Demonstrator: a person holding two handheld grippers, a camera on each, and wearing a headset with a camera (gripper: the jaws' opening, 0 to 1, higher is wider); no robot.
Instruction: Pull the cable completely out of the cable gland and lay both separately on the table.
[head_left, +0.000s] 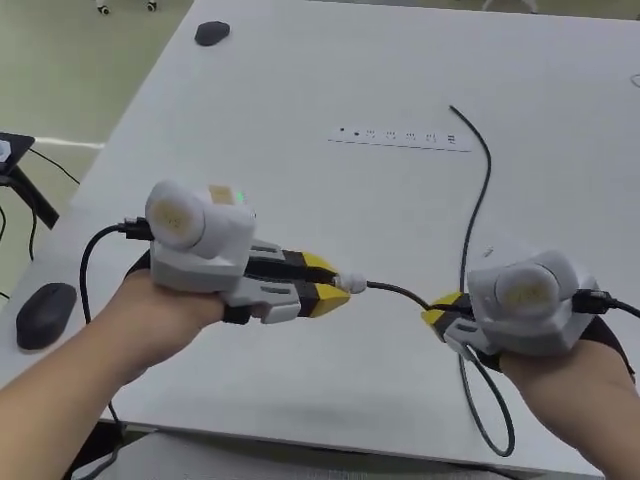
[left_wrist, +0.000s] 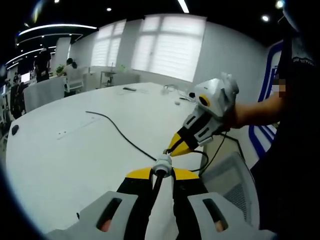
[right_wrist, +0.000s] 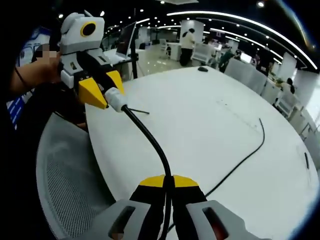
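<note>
The white cable gland (head_left: 351, 283) is pinched between the yellow jaws of my left gripper (head_left: 335, 285), held above the table's near part. From it a black cable (head_left: 398, 291) runs right into my right gripper (head_left: 437, 310), which is shut on it a short way along. The left gripper view has the gland (left_wrist: 162, 163) at my left gripper's (left_wrist: 161, 175) tips. In the right gripper view the cable (right_wrist: 150, 140) rises from my right gripper (right_wrist: 167, 182) to the gland (right_wrist: 116, 100). The cable's free length (head_left: 480, 200) loops under the right hand and trails far across the white table (head_left: 300, 180).
A dark mouse (head_left: 212, 32) lies at the table's far left. A second mouse (head_left: 45, 313) sits beyond the left edge. A white marked strip (head_left: 400, 138) lies mid-table. A grey mesh chair (right_wrist: 65, 175) stands by the near edge.
</note>
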